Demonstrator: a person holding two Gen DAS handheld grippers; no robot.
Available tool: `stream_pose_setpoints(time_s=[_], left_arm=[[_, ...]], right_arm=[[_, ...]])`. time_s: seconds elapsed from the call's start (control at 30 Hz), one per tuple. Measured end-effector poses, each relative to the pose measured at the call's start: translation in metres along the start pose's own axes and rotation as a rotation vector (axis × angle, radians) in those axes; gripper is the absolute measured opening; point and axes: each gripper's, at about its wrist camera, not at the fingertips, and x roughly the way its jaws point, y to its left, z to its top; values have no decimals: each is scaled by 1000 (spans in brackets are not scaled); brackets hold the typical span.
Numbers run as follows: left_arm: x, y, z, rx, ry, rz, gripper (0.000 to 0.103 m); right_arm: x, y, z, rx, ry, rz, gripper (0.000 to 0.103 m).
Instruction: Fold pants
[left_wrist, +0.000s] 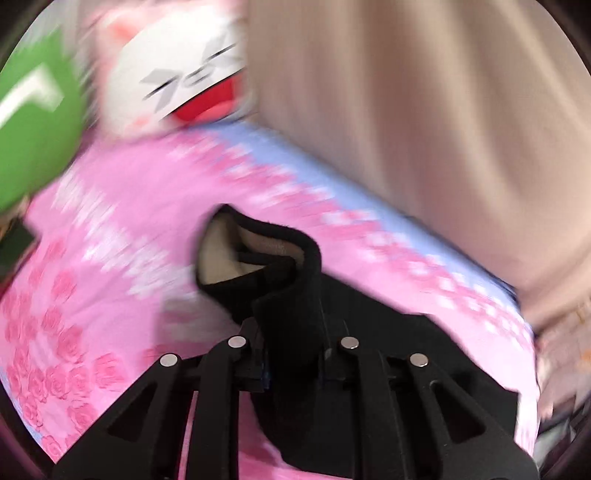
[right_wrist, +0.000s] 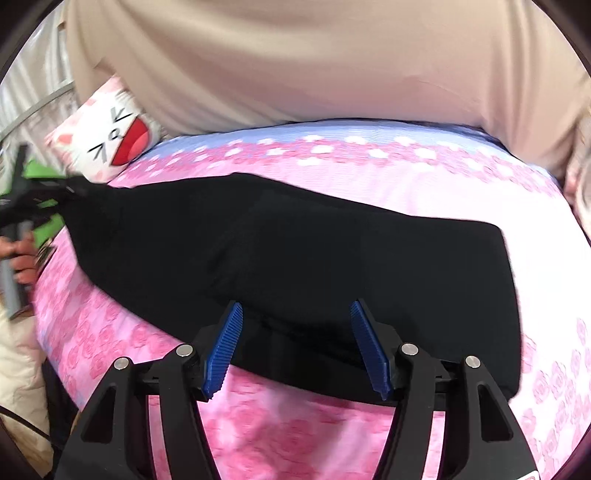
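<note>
On the bed, across its pink rose-print sheet (right_wrist: 280, 435), I have the black pants (right_wrist: 295, 266) lying as one long dark strip. Their long axis runs side to side in my right wrist view, from a wide squared end at the right to a narrow end pulled up toward the far left.

My left gripper (left_wrist: 291, 354) is clenched on that narrow end: a bunch of black cloth rises between its fingers, and the pale lining shows where the fabric curls open. From the right wrist view I can see the same gripper (right_wrist: 55, 192) at the far left edge, with the cloth drawn taut and lifted off the sheet there. The left view is badly smeared, so I cannot say much more about it.

My right gripper (right_wrist: 295, 350) stands released, its blue ribbed fingers (right_wrist: 223, 347) spread wide and holding nothing. They straddle the near long edge of the pants at about mid-length, pointing across the strip rather than along it. I cannot tell whether the tips touch the cloth.

So the left holds one end, and the right is nearer the middle and the wide end. I judge the coming fold turns on carrying the held end along the long axis toward the right.

A cat-face cushion (right_wrist: 110, 140) lies at the far left corner.
</note>
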Motion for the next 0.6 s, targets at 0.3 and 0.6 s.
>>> stream_pose_setpoints(time_s=[0.3,0.6], left_arm=[[1,-221,-85,430,149,-271,16],[21,-270,-165,498,237,-216,88]], right_arm=[[-23,-62,-14,120,-56,-72,63],[-44,-118,-42,234,-56,-113,63]])
